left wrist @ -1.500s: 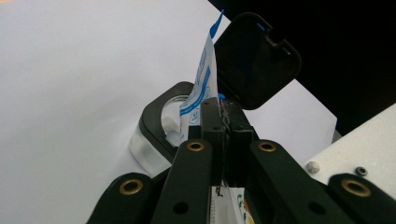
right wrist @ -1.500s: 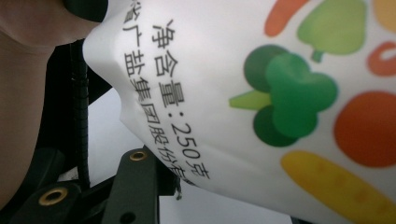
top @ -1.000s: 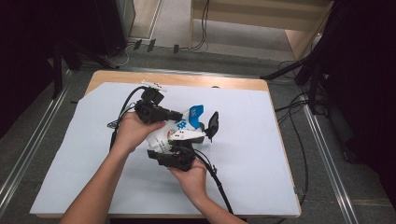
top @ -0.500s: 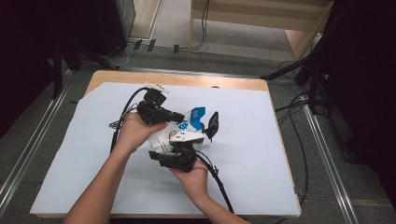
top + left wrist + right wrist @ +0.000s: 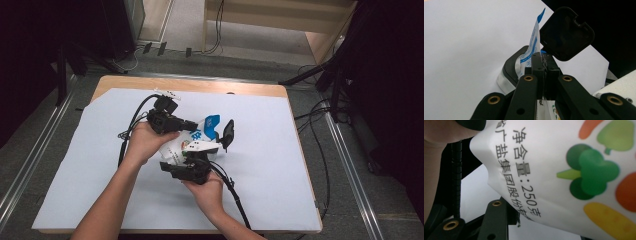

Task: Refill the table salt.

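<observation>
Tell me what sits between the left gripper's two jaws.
The left gripper pinches the blue-and-white top edge of the white packet, as the left gripper view shows.

A white plastic bag (image 5: 192,142) with blue print, black Chinese text and vegetable pictures is held up off the sheet near the table's middle; its blue-edged top strip (image 5: 534,47) is pinched upright, the body is crumpled.

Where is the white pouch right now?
In the high view the pouch is mid-table over the white sheet, between the left gripper, shut on its blue-printed top, and the right gripper, closed on its body.
</observation>
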Tool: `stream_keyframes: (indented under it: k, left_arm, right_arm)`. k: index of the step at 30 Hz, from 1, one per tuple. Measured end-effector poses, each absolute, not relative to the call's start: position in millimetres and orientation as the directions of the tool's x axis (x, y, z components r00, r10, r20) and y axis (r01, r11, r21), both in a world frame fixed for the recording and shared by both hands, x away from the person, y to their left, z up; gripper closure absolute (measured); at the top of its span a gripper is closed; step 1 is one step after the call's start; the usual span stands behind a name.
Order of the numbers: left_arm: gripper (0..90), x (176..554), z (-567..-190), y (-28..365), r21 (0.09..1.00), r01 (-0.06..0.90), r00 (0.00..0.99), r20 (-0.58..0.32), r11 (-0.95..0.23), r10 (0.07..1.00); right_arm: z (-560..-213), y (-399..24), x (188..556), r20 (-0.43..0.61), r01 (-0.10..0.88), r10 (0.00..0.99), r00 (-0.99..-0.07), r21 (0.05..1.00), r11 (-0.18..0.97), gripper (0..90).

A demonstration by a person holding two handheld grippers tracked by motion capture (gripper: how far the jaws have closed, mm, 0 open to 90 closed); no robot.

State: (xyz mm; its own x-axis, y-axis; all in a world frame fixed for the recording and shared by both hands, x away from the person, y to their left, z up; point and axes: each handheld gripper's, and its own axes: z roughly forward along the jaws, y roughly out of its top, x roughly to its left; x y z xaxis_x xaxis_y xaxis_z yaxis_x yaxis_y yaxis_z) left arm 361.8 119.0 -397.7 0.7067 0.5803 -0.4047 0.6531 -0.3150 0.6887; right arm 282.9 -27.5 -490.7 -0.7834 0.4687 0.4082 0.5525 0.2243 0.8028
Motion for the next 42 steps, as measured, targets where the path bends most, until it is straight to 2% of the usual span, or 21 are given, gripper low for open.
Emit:
stream_keyframes:
  k: [20,42]
  left_arm:
    - [90.0,360.7,-399.7,111.0,0.696,0.652,0.704,-0.409,-0.3,0.581]
    - [89.4,359.4,-398.3,117.5,0.702,0.649,0.706,-0.413,-0.293,0.575]
  right_arm:
    - [-491.4,-36.0,283.0,0.417,0.564,0.477,-0.773,0.796,0.219,58.7]
    - [-489.2,-36.0,283.6,0.457,0.576,0.426,-0.781,0.79,0.209,59.4]
